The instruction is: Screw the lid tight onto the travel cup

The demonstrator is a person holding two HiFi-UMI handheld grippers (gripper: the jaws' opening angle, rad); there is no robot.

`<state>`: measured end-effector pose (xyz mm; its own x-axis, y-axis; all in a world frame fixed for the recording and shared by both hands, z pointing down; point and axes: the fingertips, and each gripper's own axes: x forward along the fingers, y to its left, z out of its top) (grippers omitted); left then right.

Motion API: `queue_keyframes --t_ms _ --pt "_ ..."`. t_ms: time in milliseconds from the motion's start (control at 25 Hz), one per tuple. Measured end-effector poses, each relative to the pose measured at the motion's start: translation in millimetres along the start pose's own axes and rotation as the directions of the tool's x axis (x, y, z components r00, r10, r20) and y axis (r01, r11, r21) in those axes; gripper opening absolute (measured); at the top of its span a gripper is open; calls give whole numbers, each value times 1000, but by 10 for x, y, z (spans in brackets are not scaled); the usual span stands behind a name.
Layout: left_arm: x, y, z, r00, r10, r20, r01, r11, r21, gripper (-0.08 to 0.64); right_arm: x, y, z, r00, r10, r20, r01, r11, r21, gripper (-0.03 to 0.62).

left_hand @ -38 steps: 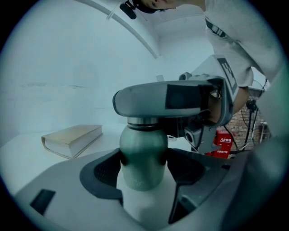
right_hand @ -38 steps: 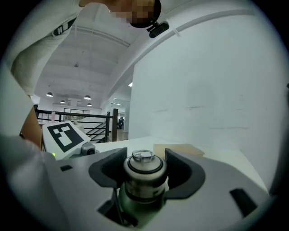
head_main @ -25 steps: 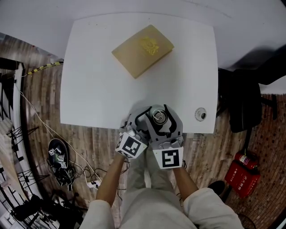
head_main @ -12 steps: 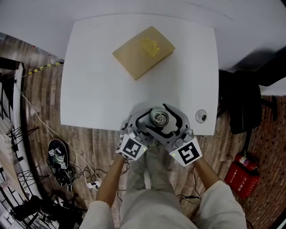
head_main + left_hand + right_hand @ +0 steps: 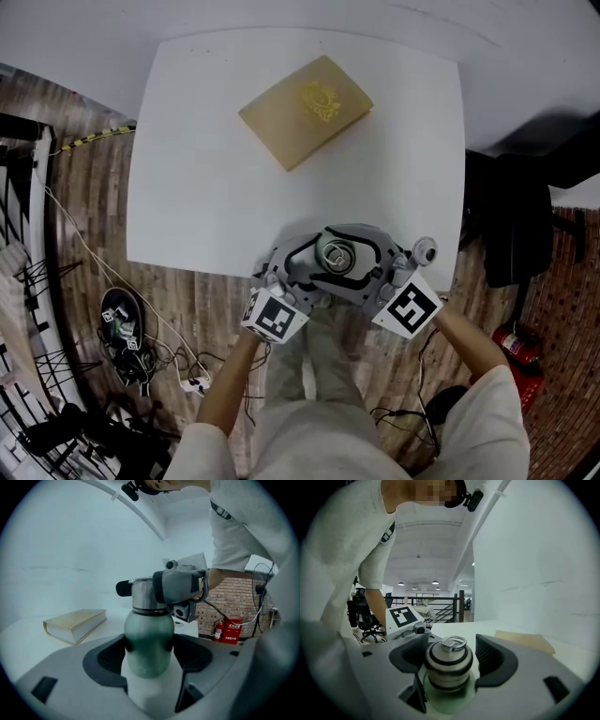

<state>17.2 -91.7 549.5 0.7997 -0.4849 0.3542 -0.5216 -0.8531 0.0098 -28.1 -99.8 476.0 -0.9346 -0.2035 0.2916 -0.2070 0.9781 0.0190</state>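
Two claws at the white table's (image 5: 206,187) near edge: left gripper (image 5: 149,654) clamped on the upright travel cup's (image 5: 148,625) green body, right gripper (image 5: 450,654) jaws just closing around the lid (image 5: 447,663), a sliver of gap showing.

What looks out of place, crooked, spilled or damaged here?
Nothing stands out. The green metal travel cup is upright, its steel lid sits level on it, and nothing is spilled. The tan hardcover book merely lies at an angle to the white table's edges.
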Motion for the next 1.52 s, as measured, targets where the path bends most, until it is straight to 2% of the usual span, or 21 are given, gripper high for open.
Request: queue_keyframes --t_ms 360,520,640,800,920,1120,1320,1440,1520 --pt "-5 8 -5 1000 -1 3 1 1000 -3 322 41 100 17 986 162 -43 -164 986 -42 268" --pt "-12 12 2 1000 2 4 -2 1000 1 321 33 104 16 982 183 -52 -186 981 -49 256" --pt "-5 9 -2 1000 3 0 -3 1000 0 321 23 93 7 986 160 -37 -161 986 -43 255" --pt "-4 4 -17 1000 -2 -4 2 1000 5 321 21 59 9 996 90 -12 -90 996 -26 255" --pt "6 8 -21 1000 -1 -2 1 1000 3 321 14 16 -4 1000 8 3 -8 1000 -1 255" --pt "-14 -3 -29 1000 -1 -6 1 1000 4 321 14 -48 2 988 -152 22 150 985 81 255" --pt "-1 6 6 1000 4 1 -4 1000 0 321 -18 -141 13 944 -329 31 322 936 141 255" --pt "-13 -1 -12 1000 5 -2 -5 1000 7 321 -27 -197 84 900 -432 59 418 893 169 255" --pt "-9 7 -12 1000 4 -3 -4 1000 7 321 -34 -224 47 874 -486 27 476 865 163 255"
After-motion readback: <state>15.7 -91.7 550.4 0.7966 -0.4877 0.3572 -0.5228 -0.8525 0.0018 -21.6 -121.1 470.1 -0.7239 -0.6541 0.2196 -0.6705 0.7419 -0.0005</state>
